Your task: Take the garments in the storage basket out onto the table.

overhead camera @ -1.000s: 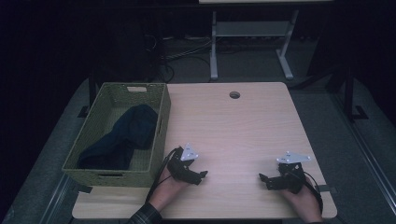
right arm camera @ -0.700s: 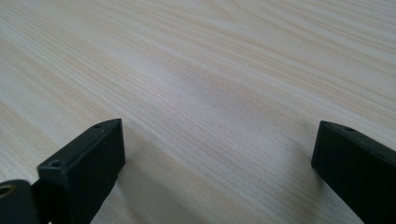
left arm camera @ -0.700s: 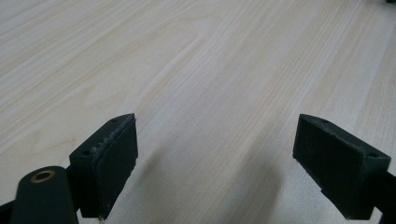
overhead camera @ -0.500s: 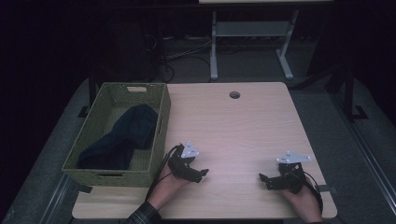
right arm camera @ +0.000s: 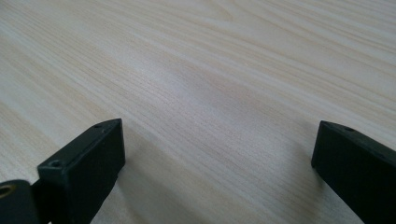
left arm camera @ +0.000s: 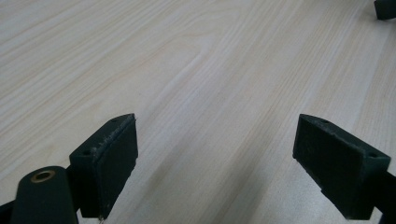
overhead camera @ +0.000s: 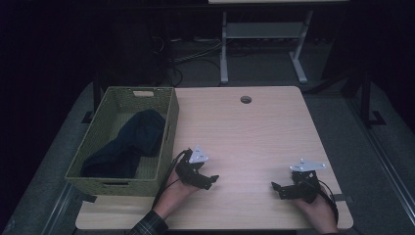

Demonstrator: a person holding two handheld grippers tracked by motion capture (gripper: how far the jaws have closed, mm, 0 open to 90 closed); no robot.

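Dark cloth (overhead camera: 128,144) is seen bunched in the green wicker basket (overhead camera: 169,128), just left of and beyond the left gripper (overhead camera: 209,180). Left gripper is held low over the table (overhead camera: 254,132), jaws spread wide, nothing between them (bare wood in left gripper view). Right gripper (overhead camera: 277,188) is held well apart to its right, near the table's front edge, jaws likewise wide and empty.

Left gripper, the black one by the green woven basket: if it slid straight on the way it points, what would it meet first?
Probably the right gripper. The left gripper, jaws open, points across bare light wooden table toward it; a black tip shows far ahead. Depth is unclear.
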